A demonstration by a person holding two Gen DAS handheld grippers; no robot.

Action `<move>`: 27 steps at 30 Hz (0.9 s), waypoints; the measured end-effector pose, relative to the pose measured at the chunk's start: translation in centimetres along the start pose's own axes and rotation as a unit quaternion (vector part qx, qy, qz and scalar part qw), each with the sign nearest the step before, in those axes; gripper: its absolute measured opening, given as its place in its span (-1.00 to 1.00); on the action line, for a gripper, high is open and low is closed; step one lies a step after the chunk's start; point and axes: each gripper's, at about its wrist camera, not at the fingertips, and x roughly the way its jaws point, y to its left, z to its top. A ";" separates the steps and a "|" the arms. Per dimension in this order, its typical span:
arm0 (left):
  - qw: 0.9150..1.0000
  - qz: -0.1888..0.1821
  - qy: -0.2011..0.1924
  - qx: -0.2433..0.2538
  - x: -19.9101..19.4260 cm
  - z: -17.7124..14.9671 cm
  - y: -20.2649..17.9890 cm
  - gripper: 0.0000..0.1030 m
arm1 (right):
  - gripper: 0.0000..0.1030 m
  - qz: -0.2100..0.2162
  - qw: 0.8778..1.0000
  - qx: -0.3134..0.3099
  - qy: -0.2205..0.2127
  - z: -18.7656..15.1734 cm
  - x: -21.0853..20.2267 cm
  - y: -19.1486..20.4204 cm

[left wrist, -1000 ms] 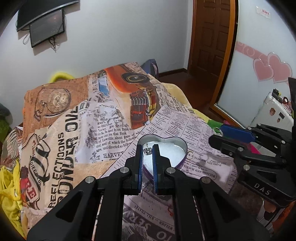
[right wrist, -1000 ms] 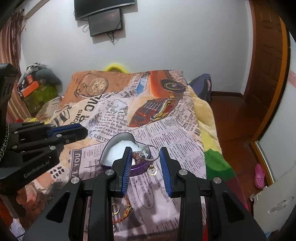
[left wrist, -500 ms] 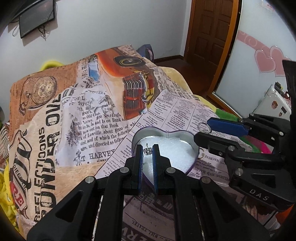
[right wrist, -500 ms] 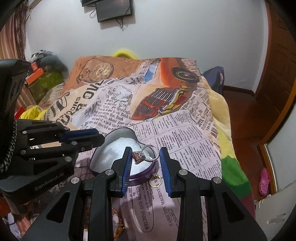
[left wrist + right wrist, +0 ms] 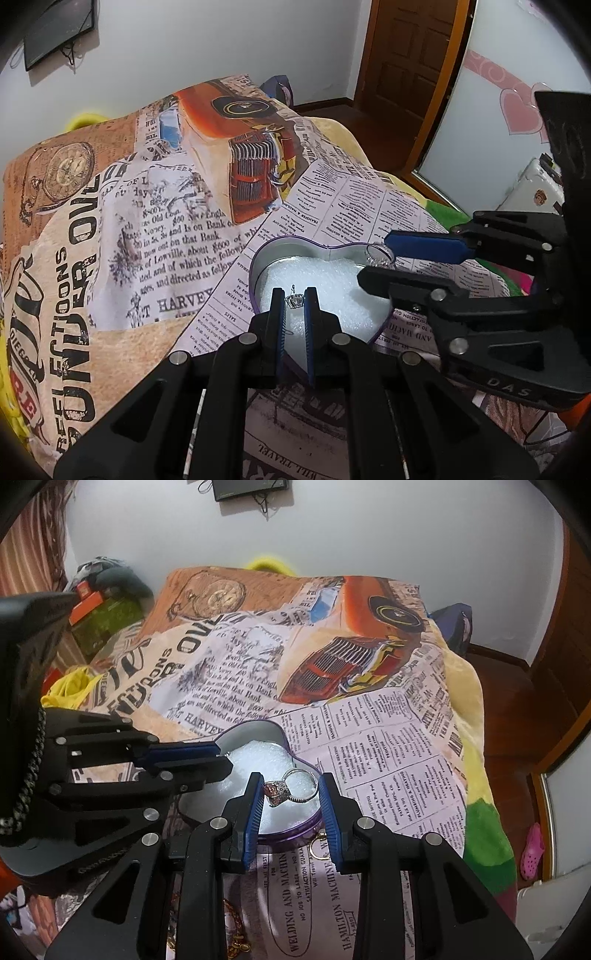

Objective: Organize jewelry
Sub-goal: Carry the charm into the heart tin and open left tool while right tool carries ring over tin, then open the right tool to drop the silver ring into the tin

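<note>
- A bed cover printed with newspaper text, a pocket watch and an orange vintage car point(image 5: 155, 206) lay over the bed.
- A brown wooden door point(image 5: 406, 62) stood shut.
- A dark wall-mounted screen point(image 5: 251, 487) hung above.
- A pink clog point(image 5: 532, 849) lay on the floor.

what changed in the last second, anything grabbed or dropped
Both claws came down closer over the heart-shaped tin, which now looks larger in both views. Nothing was grabbed or let go: the left claw stays shut on the small silver charm, and the right claw keeps its grip on the pink-stone ring. The tin and the gold ring beside it have not moved.
</note>
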 end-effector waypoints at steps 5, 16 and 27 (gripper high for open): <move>1.000 -0.001 -0.003 -0.001 -1.0 -0.2 0.3 -0.84 | -0.46 0.006 1.000 -0.006 0.002 0.0 0.0 0.1; 1.000 0.001 -0.023 -0.007 -4.7 -0.8 -0.2 -0.45 | -0.44 -0.013 1.000 0.001 -0.006 -0.2 -2.2 0.1; 0.999 0.021 -0.019 -0.016 -8.1 -4.2 -1.4 -0.31 | -0.19 -0.042 0.998 0.018 -0.035 -2.4 -7.0 0.5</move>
